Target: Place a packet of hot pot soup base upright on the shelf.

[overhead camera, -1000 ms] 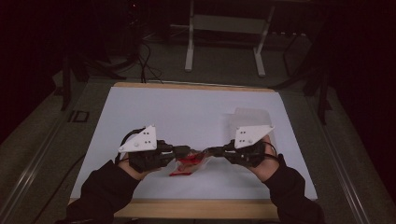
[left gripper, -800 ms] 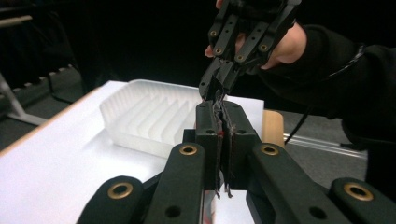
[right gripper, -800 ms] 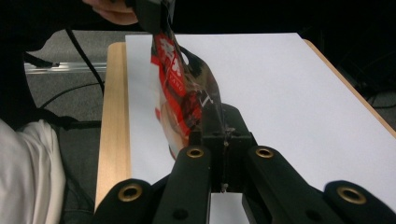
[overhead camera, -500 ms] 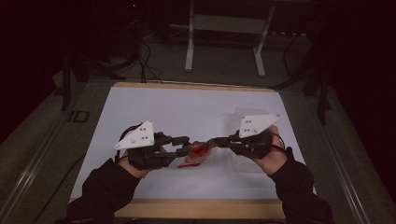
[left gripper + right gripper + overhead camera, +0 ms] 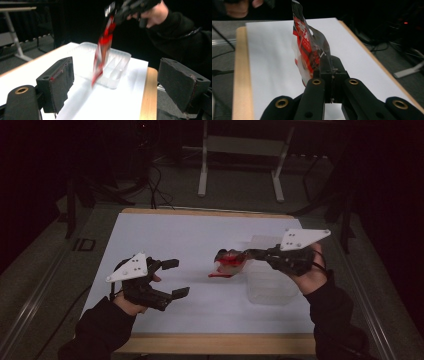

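Beside the clear tray, red packet in right claw

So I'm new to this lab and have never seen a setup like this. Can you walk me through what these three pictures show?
There is no robot here. A person holds a hand tool with two black jaws in each hand and works at a table with a white top.

One picture comes from a camera fixed above the table, looking forward and down. The other two come from small cameras riding on the tools, each looking along its own jaws.

On the table stands a clear plastic tray.

The right gripper is shut on a red and clear snack packet and holds it in the air beside the tray. The right gripper view shows that pinch close up.

The left gripper has just been opening its jaws. They stand wide apart with nothing between them, as the left gripper view shows, where the packet hangs farther off.
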A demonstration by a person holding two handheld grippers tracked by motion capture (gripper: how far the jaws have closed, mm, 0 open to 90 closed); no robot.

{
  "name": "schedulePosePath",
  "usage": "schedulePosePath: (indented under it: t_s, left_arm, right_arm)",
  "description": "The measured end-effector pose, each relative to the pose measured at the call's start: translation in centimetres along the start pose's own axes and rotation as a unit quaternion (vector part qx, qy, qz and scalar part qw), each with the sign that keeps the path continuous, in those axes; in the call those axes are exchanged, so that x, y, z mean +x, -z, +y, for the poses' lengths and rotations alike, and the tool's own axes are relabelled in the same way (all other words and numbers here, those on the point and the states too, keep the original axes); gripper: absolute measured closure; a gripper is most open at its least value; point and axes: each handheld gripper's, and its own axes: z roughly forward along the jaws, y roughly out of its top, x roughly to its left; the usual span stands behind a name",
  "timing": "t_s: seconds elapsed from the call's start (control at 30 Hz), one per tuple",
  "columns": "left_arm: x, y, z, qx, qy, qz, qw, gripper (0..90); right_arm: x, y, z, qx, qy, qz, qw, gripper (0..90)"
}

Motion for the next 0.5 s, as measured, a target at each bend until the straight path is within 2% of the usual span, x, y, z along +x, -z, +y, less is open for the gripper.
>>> schedulePosePath:
  t_s: [0.07,0.1,0.13,0.17,0.3,0.4,0.5]
  left_arm:
    - [0.1,-0.2,-1.1,0.012,0.005,0.008,0.9999,6.3]
    - [0.1,-0.2,-1.1,0.012,0.005,0.008,0.9999,3.1]
    - [0.2,-0.3,-2.1,0.015,0.008,0.017,0.9997,3.1]
    - [0.3,-0.3,-2.6,0.016,0.013,0.016,0.9997,1.8]
    - [0.5,-0.2,-4.2,0.027,0.018,0.034,0.9989,1.5]
    - [0.6,0.1,-5.6,0.024,0.038,0.044,0.998,1.3]
    - [0.6,0.4,-7.1,0.031,0.044,0.057,0.9969,1.3]
  right_arm:
    - [-0.7,0.6,0.0,-0.002,0.0,-0.017,0.9999,90.0]
    - [-0.7,0.6,0.0,-0.002,0.0,-0.017,0.9999,90.0]
    - [-1.1,0.9,-0.1,-0.004,0.0,-0.023,0.9997,90.0]
    - [-1.7,1.4,-0.2,-0.011,0.007,-0.041,0.9991,90.0]
    - [-3.1,2.2,-0.5,-0.006,0.011,-0.065,0.9978,90.0]
    - [-4.0,2.7,-1.0,-0.008,0.016,-0.081,0.9966,90.0]
    - [-5.0,3.1,-1.6,-0.013,0.017,-0.1,0.9948,90.0]
